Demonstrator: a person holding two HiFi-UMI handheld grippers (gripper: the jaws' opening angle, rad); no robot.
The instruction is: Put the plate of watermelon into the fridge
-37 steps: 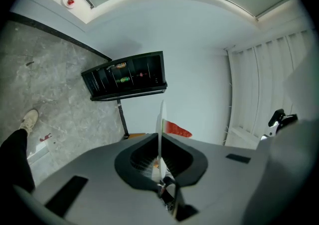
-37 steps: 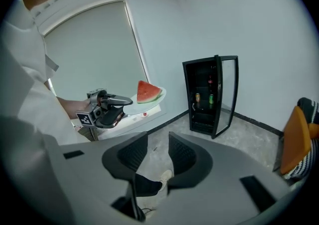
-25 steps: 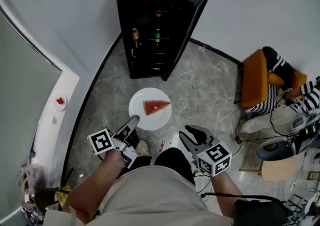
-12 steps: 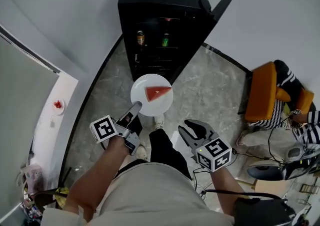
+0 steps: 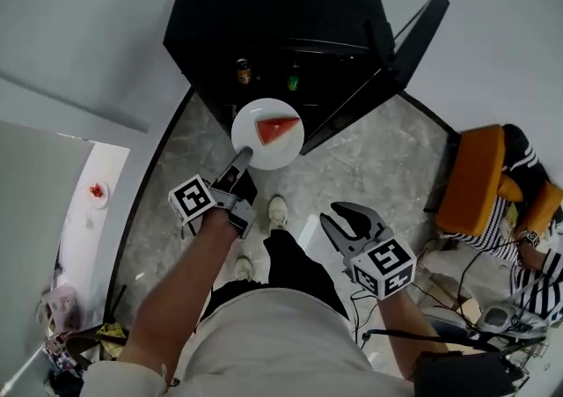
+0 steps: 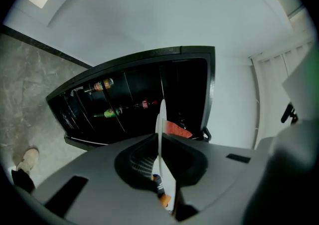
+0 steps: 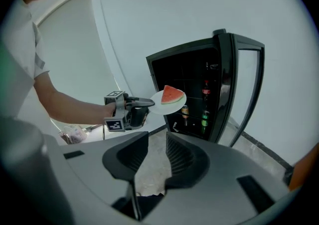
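Note:
A white plate (image 5: 264,145) carries a red watermelon wedge (image 5: 277,128). My left gripper (image 5: 240,158) is shut on the plate's near rim and holds it level in front of the black fridge (image 5: 264,8), whose door (image 5: 413,39) stands open to the right. In the left gripper view the plate (image 6: 160,129) shows edge-on between the jaws, with the watermelon (image 6: 177,129) beyond and the fridge shelves (image 6: 124,102) ahead. My right gripper (image 5: 347,221) hangs open and empty, lower right. From the right gripper view I see the plate (image 7: 175,105), the wedge (image 7: 171,94) and the left gripper (image 7: 144,103).
Bottles (image 5: 243,71) stand on the fridge shelves. A person in striped clothes sits on an orange chair (image 5: 475,177) at the right, with cables on the floor nearby. A white ledge (image 5: 97,210) with a small dish runs along the left wall. A shoe (image 5: 277,208) is below the plate.
The fridge has come closer and larger in view. The plate, still held by the left gripper, has moved forward up to the fridge's open front. The right gripper has stayed low.

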